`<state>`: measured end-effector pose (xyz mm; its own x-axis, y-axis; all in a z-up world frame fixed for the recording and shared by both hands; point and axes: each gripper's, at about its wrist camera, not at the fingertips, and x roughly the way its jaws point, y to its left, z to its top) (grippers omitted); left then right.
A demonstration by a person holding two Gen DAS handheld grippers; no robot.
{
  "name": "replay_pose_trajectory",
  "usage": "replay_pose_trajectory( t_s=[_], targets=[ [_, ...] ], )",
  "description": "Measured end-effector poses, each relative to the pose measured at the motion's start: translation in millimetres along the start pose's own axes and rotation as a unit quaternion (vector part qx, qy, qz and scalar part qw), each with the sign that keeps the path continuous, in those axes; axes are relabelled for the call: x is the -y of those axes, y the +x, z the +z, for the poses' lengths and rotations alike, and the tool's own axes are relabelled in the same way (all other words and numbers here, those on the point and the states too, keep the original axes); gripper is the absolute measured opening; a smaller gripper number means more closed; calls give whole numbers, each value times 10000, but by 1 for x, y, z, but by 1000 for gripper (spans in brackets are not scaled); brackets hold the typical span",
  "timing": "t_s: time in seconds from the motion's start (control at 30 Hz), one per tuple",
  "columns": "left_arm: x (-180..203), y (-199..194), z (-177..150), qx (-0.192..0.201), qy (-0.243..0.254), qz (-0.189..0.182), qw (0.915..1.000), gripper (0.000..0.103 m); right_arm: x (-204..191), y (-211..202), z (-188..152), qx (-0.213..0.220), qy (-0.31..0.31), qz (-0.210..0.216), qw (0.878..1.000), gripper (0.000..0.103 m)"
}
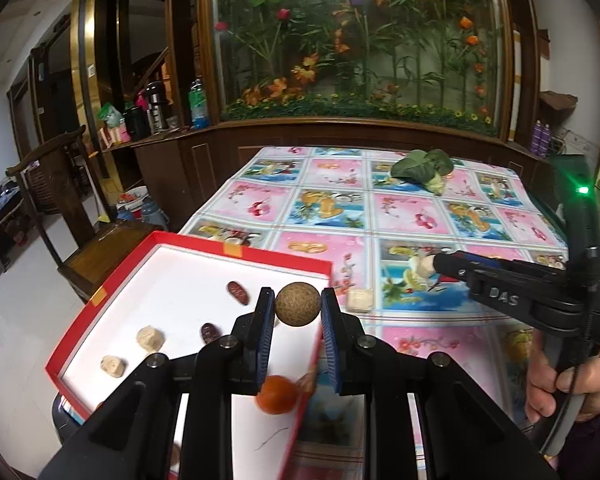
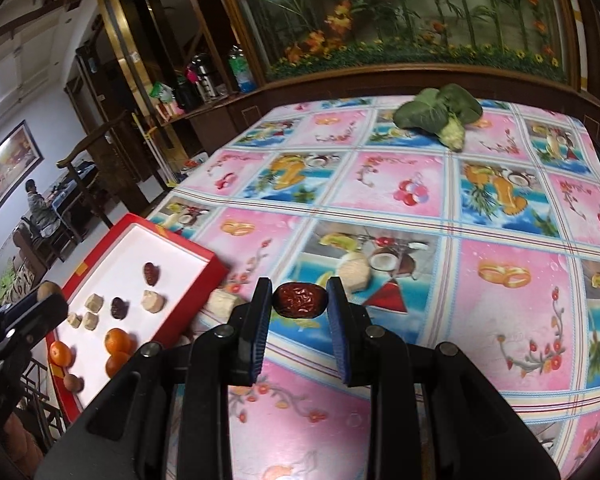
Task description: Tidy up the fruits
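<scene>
My left gripper [image 1: 298,299] is shut on a round brown longan [image 1: 298,305], held over the right rim of a red box [image 1: 236,249] with a white floor. Inside lie two red dates [image 1: 237,293], pale chunks [image 1: 151,338] and an orange [image 1: 278,394]. My right gripper [image 2: 300,293] is shut on a wrinkled red date [image 2: 300,301] above the tablecloth, to the right of the red box [image 2: 172,236]. Oranges [image 2: 118,340] and another longan [image 2: 74,382] sit at the box's near end. The left gripper [image 2: 46,300] shows at the left edge.
Pale chunks [image 2: 354,272] [image 2: 224,302] lie loose on the flowered tablecloth [image 2: 500,280] near the box. A leafy green vegetable [image 2: 440,114] rests at the table's far side. A wooden chair [image 1: 80,216] stands left of the table. A person sits far off at the left.
</scene>
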<state>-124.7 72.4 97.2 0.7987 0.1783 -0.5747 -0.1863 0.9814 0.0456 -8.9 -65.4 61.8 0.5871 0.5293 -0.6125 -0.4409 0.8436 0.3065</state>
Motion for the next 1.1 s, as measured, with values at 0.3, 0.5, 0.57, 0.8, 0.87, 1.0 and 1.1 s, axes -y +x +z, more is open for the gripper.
replay_pose_trajectory(
  t_s=[0.3,0.5,0.57,0.8,0.87,1.0,1.1],
  targets=[
    [-29,-6,-15,-80,-209,232,9995,22,-18,-4,-5,120,-239,184,9995,30],
    [-51,-8,-24,-144,-385,349,9985,22,-28,-6,-7,149,-213,443,9987,30],
    [-59,-8,-27,-177,-467,376,9980,22,-33,-5,-8,136,-141,530,9984,30],
    [-85,-9,-31,-197,-641,501,9965,22,-75,-5,-11,189,-51,887,9959,30],
    [-99,-11,-32,-167,-731,593,9954,22,-95,1,-13,165,24,1113,9936,30],
    [-135,-13,-38,-150,-1034,926,9902,22,-134,15,-20,8,-55,1450,9894,30],
    [-159,-13,-43,-155,-1251,1161,9852,22,-159,26,-30,-208,-246,1608,9865,30]
  ],
)
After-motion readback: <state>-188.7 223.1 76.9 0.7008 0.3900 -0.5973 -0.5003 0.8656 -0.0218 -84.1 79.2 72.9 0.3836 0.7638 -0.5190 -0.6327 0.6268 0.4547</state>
